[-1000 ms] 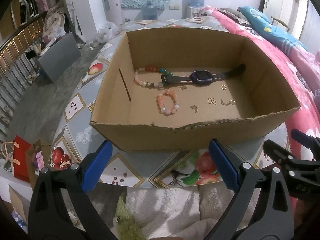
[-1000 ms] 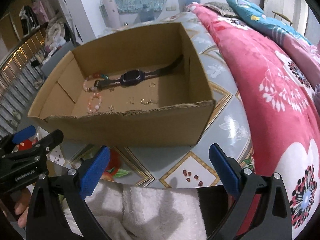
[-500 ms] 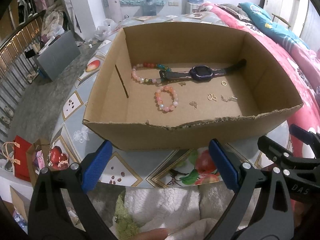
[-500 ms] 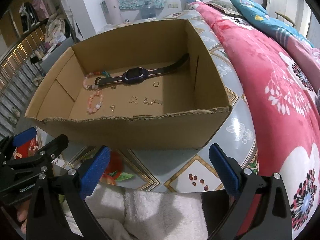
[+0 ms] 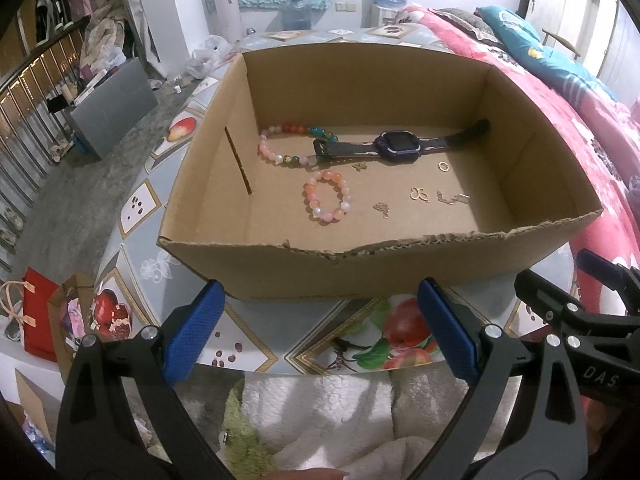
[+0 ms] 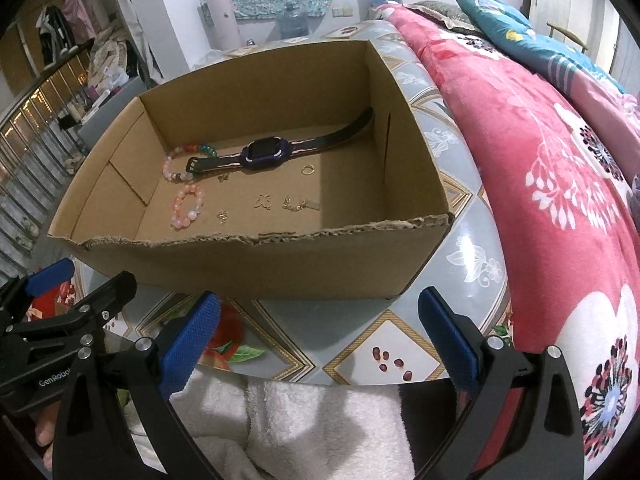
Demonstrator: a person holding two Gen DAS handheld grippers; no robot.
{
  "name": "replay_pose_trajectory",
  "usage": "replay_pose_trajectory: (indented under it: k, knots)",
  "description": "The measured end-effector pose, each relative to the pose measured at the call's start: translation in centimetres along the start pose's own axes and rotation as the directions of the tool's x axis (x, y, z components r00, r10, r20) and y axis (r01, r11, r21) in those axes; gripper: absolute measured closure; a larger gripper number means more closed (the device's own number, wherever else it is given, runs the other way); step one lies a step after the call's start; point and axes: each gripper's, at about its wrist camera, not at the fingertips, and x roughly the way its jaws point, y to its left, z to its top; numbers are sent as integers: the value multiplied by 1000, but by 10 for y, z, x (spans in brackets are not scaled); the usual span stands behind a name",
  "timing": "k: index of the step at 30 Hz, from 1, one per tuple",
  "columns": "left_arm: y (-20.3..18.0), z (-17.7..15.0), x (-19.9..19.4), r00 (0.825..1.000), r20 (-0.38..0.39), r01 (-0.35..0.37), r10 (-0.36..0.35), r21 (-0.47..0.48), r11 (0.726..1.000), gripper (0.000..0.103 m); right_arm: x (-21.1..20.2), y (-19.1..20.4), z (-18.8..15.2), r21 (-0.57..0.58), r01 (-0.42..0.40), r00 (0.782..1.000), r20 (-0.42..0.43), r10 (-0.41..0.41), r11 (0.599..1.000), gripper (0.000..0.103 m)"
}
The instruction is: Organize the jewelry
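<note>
An open cardboard box [image 5: 400,268] [image 6: 280,264] sits on a patterned round table. Inside lie a purple smartwatch [image 5: 400,147] [image 6: 266,153], a long multicoloured bead bracelet [image 5: 286,142] [image 6: 176,166], a small pink bead bracelet [image 5: 328,196] [image 6: 186,206], a gold ring [image 5: 443,166] [image 6: 307,169] and several small gold pieces [image 5: 420,195] [image 6: 264,201]. My left gripper [image 5: 320,330] hangs open in front of the box's near wall, holding nothing. My right gripper [image 6: 322,330] is open too, near the box's front right corner.
The table [image 5: 280,344] [image 6: 460,248] has a fruit-print cover. A bed with a pink floral blanket [image 6: 560,160] runs along the right. A white fluffy cloth [image 6: 300,420] lies below the grippers. A railing, bags and clutter sit on the left [image 5: 36,312].
Both grippers have risen and tilted over one second, so more of the box floor shows. The jewelry has not moved and both grippers stay open.
</note>
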Motion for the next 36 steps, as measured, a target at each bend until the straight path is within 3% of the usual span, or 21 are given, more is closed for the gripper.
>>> replay_pose_trajectory:
  k: [36]
  knots:
    - [-1, 0, 2, 1000, -8, 9, -9, -7, 1000, 10, -2, -3, 3, 4, 4, 1000, -9, -4, 1000, 7]
